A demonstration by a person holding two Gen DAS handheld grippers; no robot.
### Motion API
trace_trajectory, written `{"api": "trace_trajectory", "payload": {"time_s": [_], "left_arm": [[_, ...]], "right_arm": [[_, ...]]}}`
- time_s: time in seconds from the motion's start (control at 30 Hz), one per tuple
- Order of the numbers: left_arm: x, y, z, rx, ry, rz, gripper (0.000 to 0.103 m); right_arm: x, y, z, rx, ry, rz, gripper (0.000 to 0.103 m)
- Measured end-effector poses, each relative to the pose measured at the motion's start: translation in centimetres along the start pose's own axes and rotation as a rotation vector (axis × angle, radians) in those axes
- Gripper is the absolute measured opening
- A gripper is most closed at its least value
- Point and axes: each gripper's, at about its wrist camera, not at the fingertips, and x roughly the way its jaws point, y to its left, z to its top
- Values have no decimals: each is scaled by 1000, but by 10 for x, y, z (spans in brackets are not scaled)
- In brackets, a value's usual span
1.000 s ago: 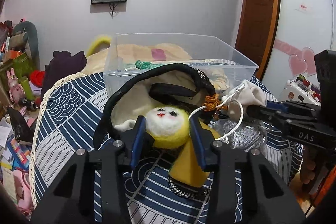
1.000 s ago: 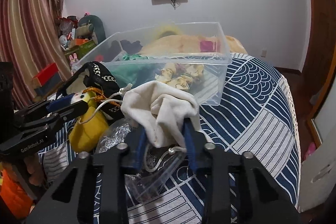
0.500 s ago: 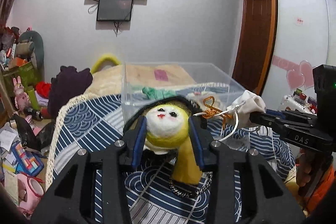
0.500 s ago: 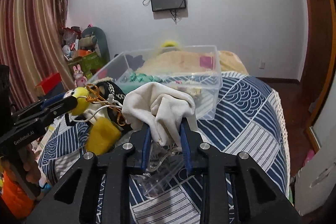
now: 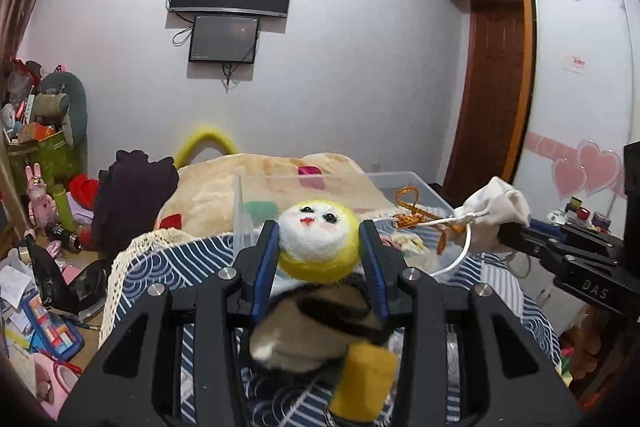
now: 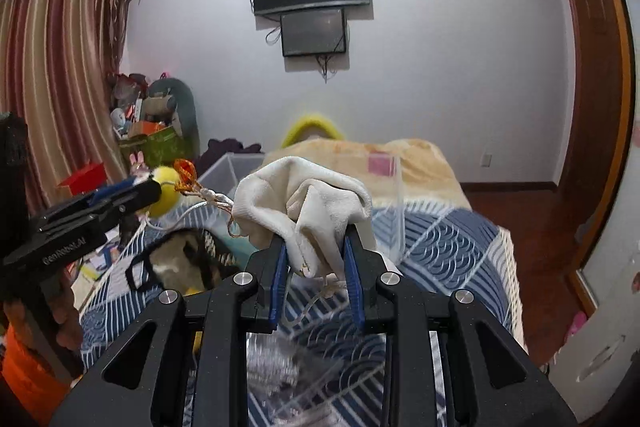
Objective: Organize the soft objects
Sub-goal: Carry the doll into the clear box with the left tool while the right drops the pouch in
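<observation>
— Two things are up off the bed, and they look tied together: an orange cord (image 5: 416,217) and a white drawstring (image 5: 460,247) run from the doll (image 5: 318,241) to the cream pouch (image 6: 304,203).

— So pull apart and something tears?

— Or slips, I'd guess. The left gripper (image 5: 318,259) is clamped on the doll's head; the right gripper (image 6: 314,259) pinches the pouch's lower folds. The clear bin (image 5: 416,187) sits just beyond.

The doll (image 5: 318,241), white face and yellow hair, is upright and lifted above the bed. The cream pouch (image 6: 304,203) hangs crumpled beside it, joined by a white cord (image 5: 460,251) and orange tassel (image 5: 412,213).
</observation>
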Motion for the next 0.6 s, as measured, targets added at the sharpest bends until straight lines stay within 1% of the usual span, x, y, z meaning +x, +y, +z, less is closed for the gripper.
{"api": "trace_trajectory", "payload": {"time_s": [0.17,0.3,0.47,0.53,0.6], "left_arm": [[21,5,10,-3,4,33,40],[45,7,10,10,36,69,40],[71,8,2,23,108,89,40],[82,7,-1,32,144,92,40],[88,7,-4,38,171,87,40]], "right_arm": [[18,2,14,-11,-13,-29,24],[39,4,20,-21,7,-42,24],[64,5,18,-30,66,-49,24],[73,5,16,-34,105,-38,24],[82,5,13,-41,139,-44,24]]}}
